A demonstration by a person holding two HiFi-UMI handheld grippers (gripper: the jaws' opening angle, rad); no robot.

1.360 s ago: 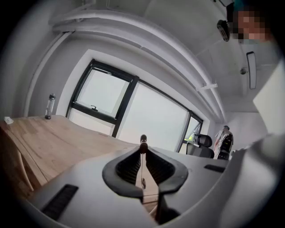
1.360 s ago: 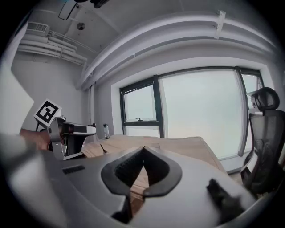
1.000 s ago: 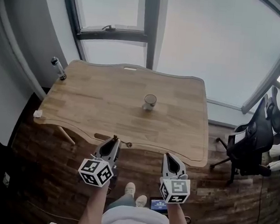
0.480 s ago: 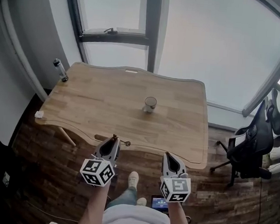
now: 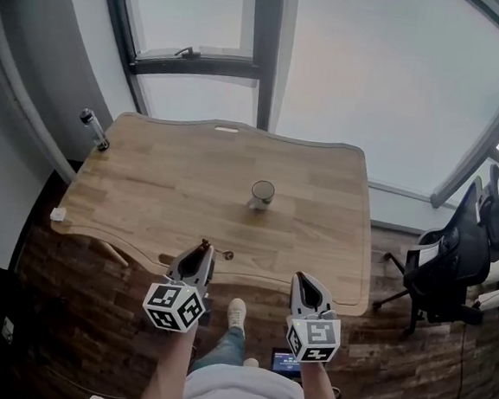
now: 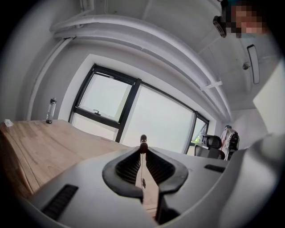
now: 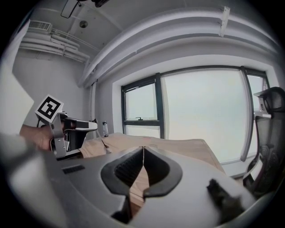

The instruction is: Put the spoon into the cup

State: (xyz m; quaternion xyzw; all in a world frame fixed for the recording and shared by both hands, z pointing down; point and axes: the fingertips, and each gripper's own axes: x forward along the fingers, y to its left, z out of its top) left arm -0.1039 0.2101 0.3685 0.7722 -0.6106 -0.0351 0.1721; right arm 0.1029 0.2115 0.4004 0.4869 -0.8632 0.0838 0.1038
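Note:
A clear cup (image 5: 262, 194) stands upright near the middle of the wooden table (image 5: 146, 194). My left gripper (image 5: 203, 249) is over the table's front edge, shut on the thin spoon (image 6: 143, 153). The spoon's dark end sticks up past the jaw tips. In the head view a small round part of the spoon (image 5: 226, 255) shows just right of the jaws. The cup is well ahead and slightly to the right of it. My right gripper (image 5: 301, 280) hangs at the front edge with its jaws shut and nothing between them (image 7: 143, 148).
A bottle (image 5: 92, 128) stands at the table's far left corner, and a small white object (image 5: 57, 214) lies at the left edge. A black office chair (image 5: 452, 264) is to the right of the table. Large windows lie beyond it.
Both grippers have moved forward toward the table, and their tips now reach over its front edge. The cup looks nearer. The left gripper's hold on the spoon is unchanged.

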